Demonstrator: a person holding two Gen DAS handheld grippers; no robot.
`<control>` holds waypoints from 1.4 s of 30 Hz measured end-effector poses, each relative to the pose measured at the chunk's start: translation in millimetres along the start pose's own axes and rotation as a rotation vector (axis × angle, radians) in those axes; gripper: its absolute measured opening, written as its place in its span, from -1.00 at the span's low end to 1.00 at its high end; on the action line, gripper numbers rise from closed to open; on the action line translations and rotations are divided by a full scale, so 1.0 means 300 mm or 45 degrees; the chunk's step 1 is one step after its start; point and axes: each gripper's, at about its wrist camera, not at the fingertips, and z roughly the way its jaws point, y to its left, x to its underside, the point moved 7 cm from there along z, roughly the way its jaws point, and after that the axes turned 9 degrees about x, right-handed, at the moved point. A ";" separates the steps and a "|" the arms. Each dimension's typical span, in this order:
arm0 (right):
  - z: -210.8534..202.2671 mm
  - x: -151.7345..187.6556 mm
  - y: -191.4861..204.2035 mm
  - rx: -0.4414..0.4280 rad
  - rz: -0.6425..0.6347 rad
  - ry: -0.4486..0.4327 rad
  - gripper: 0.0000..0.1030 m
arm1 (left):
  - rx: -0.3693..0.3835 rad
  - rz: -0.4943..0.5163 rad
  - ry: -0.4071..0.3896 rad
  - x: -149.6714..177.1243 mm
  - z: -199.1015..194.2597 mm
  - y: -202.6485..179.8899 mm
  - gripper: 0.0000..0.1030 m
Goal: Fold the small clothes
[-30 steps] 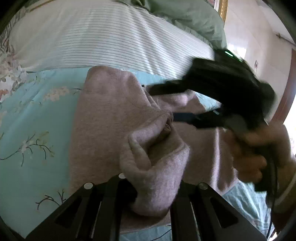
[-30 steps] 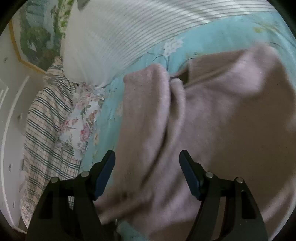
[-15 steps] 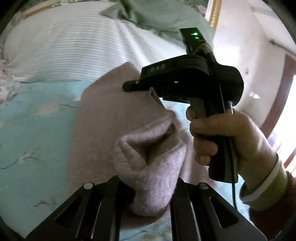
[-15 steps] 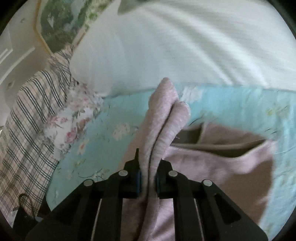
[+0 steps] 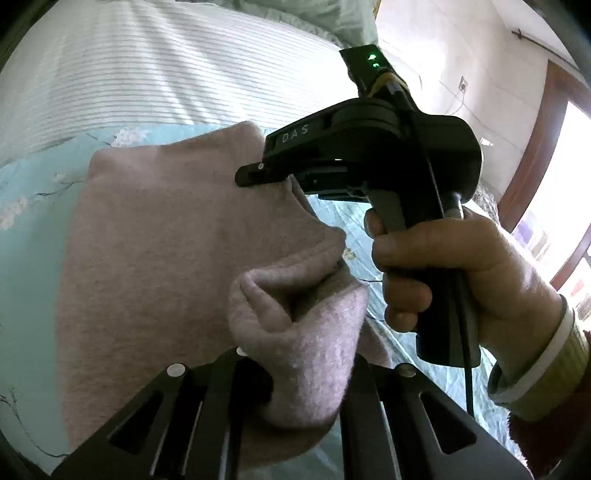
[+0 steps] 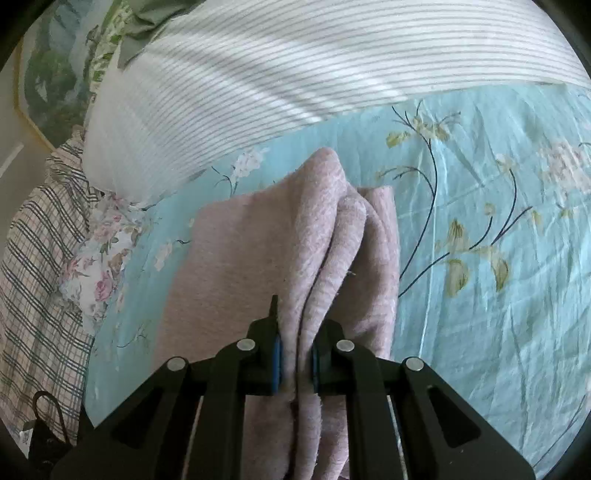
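A fuzzy pink garment (image 5: 155,240) lies on a teal floral bedsheet (image 6: 480,295), partly lifted. My left gripper (image 5: 295,369) is shut on a bunched, thick fold of it at the bottom of the left wrist view. In that view my right gripper (image 5: 258,173), held by a person's hand (image 5: 461,266), pinches the garment's far upper edge. The right wrist view shows the right gripper (image 6: 295,354) shut on several stacked layers of the pink garment (image 6: 229,258), which stand up as a ridge between its blue pads (image 6: 276,356).
A white striped quilt (image 6: 295,74) bulges along the far side of the bed. Plaid fabric (image 6: 33,258) and a flowered cloth (image 6: 96,269) lie at the left. A green cloth (image 5: 332,18) tops the quilt. A brown door frame (image 5: 535,147) stands at the right.
The right gripper went from open around the pink fabric to shut on it. Both grippers then carried the garment sideways, and its held edges now stand raised off the sheet.
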 end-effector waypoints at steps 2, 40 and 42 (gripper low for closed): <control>-0.001 -0.001 -0.006 0.007 0.004 -0.009 -0.74 | 0.009 -0.002 0.006 -0.012 0.019 0.013 -0.85; -0.070 0.221 -0.103 -0.043 0.179 0.038 0.38 | 0.122 -0.526 0.115 -0.053 -0.017 0.645 0.83; -0.050 0.214 -0.104 -0.038 0.169 0.047 0.38 | 0.114 -0.490 0.118 -0.080 0.017 0.639 0.83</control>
